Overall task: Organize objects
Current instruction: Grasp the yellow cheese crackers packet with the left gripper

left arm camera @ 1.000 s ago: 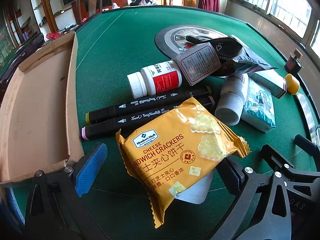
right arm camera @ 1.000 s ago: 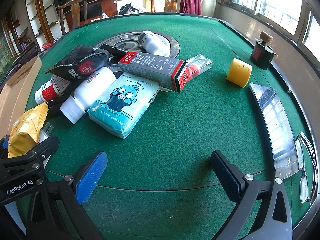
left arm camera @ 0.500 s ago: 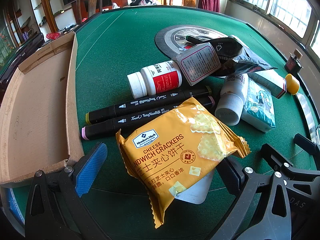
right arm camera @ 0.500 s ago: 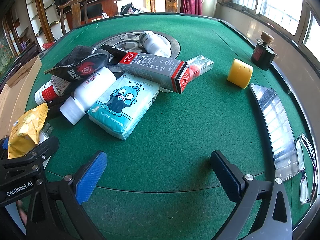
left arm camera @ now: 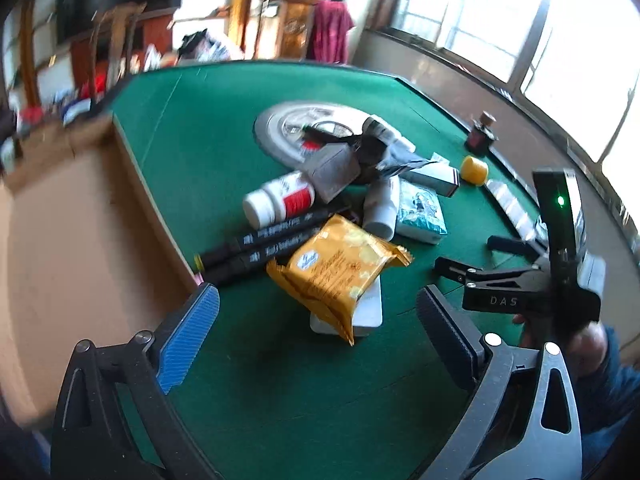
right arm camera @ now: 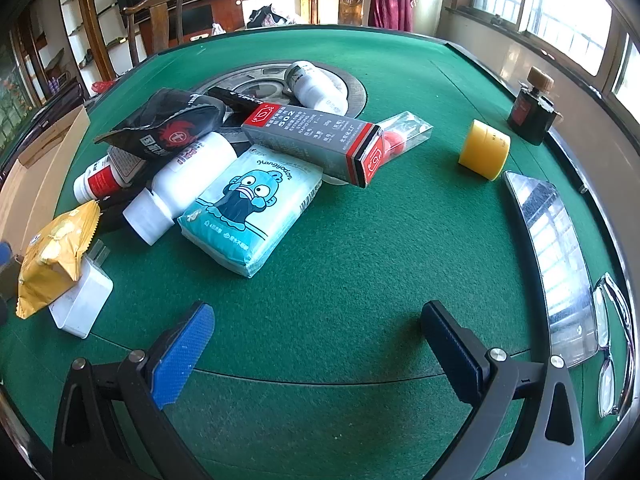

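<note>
A heap of objects lies on the green felt table (right arm camera: 360,240). A yellow cracker packet (left arm camera: 336,272) rests on a white charger block (left arm camera: 368,316), beside two black markers (left arm camera: 260,244) and a red-labelled pill bottle (left arm camera: 280,204). A blue tissue pack (right arm camera: 252,208), a white bottle (right arm camera: 180,184), a grey 502 glue box (right arm camera: 312,140) and a black pouch (right arm camera: 168,128) are piled together. My left gripper (left arm camera: 316,336) is open, raised and short of the cracker packet. My right gripper (right arm camera: 316,344) is open over bare felt, nothing between its fingers.
An open cardboard box (left arm camera: 80,232) stands left of the heap. A yellow round tin (right arm camera: 484,154) and a dark ink bottle (right arm camera: 532,108) sit at the right. A shiny metal strip (right arm camera: 556,264) and glasses (right arm camera: 612,344) lie by the right edge. A round metal plate (right arm camera: 264,88) sits mid-table.
My left gripper has pulled back and upward, so the heap looks smaller and farther, and the view is blurred. The right gripper has barely moved.
</note>
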Available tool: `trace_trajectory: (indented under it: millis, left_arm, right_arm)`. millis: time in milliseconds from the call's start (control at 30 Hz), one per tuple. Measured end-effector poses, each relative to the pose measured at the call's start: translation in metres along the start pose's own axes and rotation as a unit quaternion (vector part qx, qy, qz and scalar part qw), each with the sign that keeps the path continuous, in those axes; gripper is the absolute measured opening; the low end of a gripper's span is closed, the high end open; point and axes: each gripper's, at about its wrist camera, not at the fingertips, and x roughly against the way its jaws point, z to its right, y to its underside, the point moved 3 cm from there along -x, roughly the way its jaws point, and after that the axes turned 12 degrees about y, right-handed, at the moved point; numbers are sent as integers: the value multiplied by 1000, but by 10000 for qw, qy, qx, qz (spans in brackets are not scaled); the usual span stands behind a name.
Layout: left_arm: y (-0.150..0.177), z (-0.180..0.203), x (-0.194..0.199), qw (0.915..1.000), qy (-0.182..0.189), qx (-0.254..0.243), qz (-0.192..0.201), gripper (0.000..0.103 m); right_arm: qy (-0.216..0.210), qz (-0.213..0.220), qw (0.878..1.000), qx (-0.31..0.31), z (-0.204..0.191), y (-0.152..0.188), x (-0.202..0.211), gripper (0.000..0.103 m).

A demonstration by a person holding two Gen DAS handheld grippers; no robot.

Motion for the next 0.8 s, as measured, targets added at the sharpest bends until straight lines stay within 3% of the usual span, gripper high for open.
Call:
trace_trajectory:
  millis: [67, 200, 333, 500, 700, 800]
  left_arm:
    - [-6, 9, -6, 9988, 1, -425, -224, 100]
    - [-14, 26, -25, 9891, -357, -1293, -604, 100]
    - [-21, 19, -44, 9852, -240, -1491, -813, 98]
    - [-18, 28, -54, 9675, -1013, -2176, -794, 98]
    - [-9, 21, -69, 9661, -850, -2151, -1144, 97]
    - [-12, 15, -68, 9732, -534, -1921, -1144, 77]
  right_arm:
    - [0, 0, 10000, 1, 0, 0, 0, 103]
    - [0, 1, 10000, 4, 0, 0, 0, 103]
    - [1, 1, 10000, 2, 0, 0, 0, 103]
    - [1, 1, 10000, 2, 0, 0, 0, 103]
    - [1, 1, 10000, 2, 0, 0, 0, 103]
    - [0, 1, 10000, 2, 0, 0, 0, 103]
